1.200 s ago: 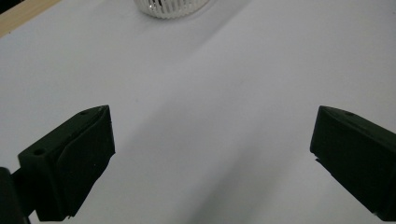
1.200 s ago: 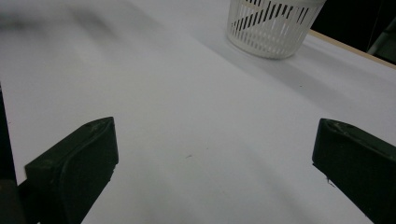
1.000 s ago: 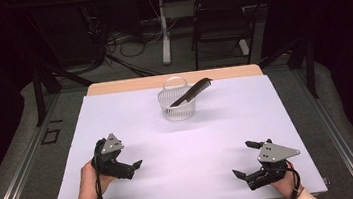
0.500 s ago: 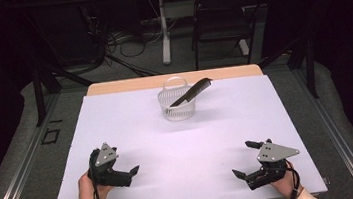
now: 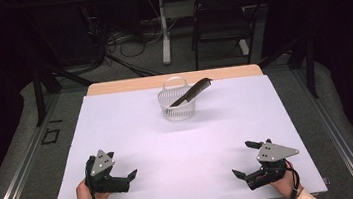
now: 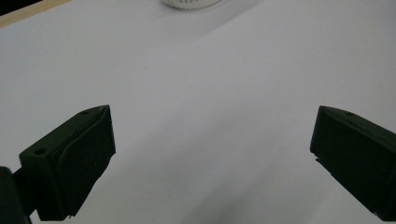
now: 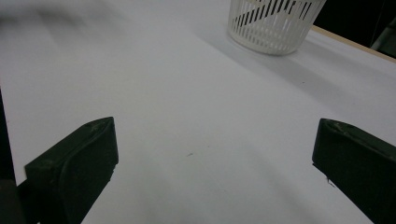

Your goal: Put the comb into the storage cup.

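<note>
Your left tongs (image 5: 123, 178) and right tongs (image 5: 246, 160) rest released at the lower corners of the frame, jaws wide, holding nothing. The basket (image 5: 178, 104) stands at upper centre, well apart from both, about equally far. A dark comb (image 5: 191, 92) leans in it, long axis rising toward upper right. The white desk (image 5: 133, 134) lies bare between; the room behind is dark.
</note>
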A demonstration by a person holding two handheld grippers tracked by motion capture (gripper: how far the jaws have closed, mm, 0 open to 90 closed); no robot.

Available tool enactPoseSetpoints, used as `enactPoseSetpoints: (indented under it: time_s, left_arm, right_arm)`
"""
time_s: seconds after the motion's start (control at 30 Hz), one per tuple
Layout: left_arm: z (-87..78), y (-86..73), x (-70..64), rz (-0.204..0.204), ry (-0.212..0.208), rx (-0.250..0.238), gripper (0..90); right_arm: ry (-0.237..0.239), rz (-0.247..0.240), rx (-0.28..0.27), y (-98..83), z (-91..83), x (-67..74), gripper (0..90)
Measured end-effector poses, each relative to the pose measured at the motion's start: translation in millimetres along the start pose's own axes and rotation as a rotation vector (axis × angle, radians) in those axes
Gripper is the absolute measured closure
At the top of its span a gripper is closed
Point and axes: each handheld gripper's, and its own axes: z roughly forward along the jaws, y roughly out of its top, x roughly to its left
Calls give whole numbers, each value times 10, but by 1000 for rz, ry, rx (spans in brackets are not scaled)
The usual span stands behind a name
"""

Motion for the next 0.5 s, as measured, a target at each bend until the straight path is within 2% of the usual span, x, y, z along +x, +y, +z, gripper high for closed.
enactPoseSetpoints:
  time_s: [0.27,0.5]
  left_arm:
    - [-29,-95,-59,0,7,-17,1]
    - [-44,-171,-94,0,13,-1,0]
  right_arm:
    - [1,0,2,-2,-1,-3,0]
    - [3,3,5,-7,0,-9,0]
